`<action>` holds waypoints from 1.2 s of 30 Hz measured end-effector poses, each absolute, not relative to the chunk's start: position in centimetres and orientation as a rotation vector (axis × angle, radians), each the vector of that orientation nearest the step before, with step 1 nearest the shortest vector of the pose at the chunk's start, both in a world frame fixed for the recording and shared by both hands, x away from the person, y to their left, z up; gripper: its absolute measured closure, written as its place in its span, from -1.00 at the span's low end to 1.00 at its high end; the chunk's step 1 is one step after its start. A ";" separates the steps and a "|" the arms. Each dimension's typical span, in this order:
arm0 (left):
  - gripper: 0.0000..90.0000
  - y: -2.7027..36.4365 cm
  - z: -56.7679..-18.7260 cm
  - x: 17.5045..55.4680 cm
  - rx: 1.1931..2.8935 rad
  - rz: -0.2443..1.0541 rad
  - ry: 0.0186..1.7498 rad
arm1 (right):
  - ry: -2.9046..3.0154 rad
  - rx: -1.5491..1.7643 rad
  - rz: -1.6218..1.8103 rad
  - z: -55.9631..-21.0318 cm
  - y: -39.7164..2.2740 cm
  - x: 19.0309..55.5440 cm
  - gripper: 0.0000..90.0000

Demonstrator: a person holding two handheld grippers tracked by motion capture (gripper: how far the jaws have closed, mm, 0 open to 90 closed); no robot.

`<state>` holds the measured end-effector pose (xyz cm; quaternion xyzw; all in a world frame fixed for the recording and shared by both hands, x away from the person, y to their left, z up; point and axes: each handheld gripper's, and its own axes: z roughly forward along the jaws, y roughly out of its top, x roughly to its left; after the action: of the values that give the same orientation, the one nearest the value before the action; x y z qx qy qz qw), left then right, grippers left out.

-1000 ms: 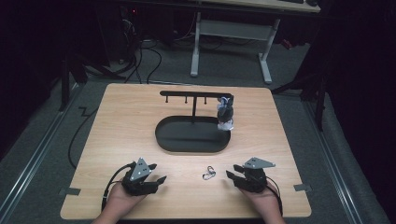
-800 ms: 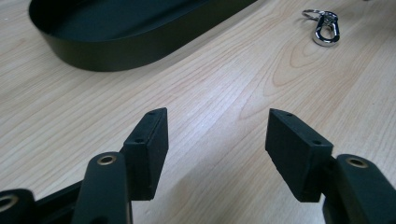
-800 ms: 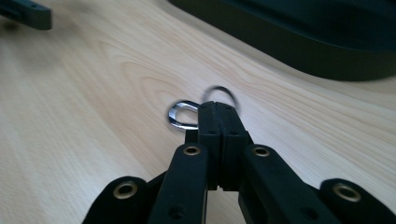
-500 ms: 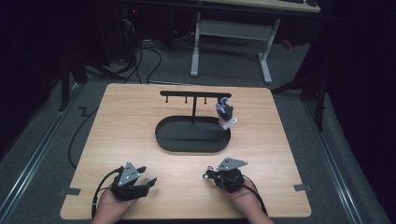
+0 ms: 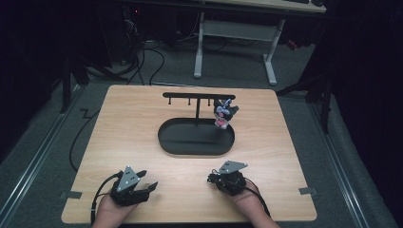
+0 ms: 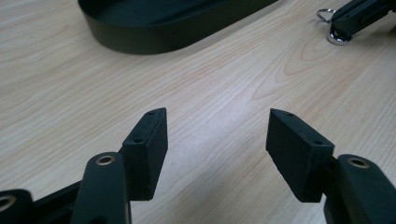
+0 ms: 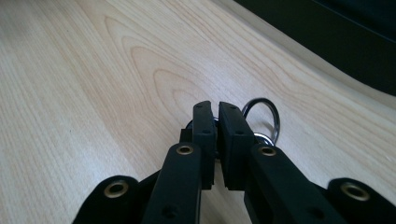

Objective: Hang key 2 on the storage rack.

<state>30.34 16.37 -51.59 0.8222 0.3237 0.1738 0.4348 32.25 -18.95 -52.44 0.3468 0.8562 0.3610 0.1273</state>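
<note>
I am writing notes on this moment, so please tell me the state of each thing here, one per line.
Left gripper: open, jaws wide apart over bare wood, holding nothing.
Right gripper: shut on the key ring, low at the table.
Key ring: pinched between the right jaws, its loop showing beyond them.
Plush toy: hanging from the stand's bar, over the tray.
Stand: upright in the tray.
Tray: flat on the table.
</note>
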 end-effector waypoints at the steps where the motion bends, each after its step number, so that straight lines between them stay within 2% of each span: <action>1: -0.12 16.4 -51.6 30.3 2.047 0.433 0.806 | 2.492 1.009 1.051 -52.4 -18.9 32.2 0.92; 16: -0.13 12.7 -51.4 32.0 2.083 0.385 0.677 | 2.440 1.091 1.033 -52.3 -23.1 29.2 0.86; 24: -0.13 12.2 -51.5 32.4 2.089 0.377 0.664 | 2.364 1.160 1.040 -51.9 -25.5 27.9 0.81; 28: -0.13 12.3 -51.5 32.3 2.096 0.382 0.663 | 2.321 1.194 1.057 -51.4 -26.4 27.4 0.86; 36: -0.13 12.3 -51.7 32.3 2.107 0.380 0.667 | 2.355 1.153 1.084 -51.3 -24.8 27.4 0.89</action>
<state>32.33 12.25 -51.75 0.8462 0.2679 0.1527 0.4347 27.36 -24.79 -51.34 0.4018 0.8205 0.3775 0.1514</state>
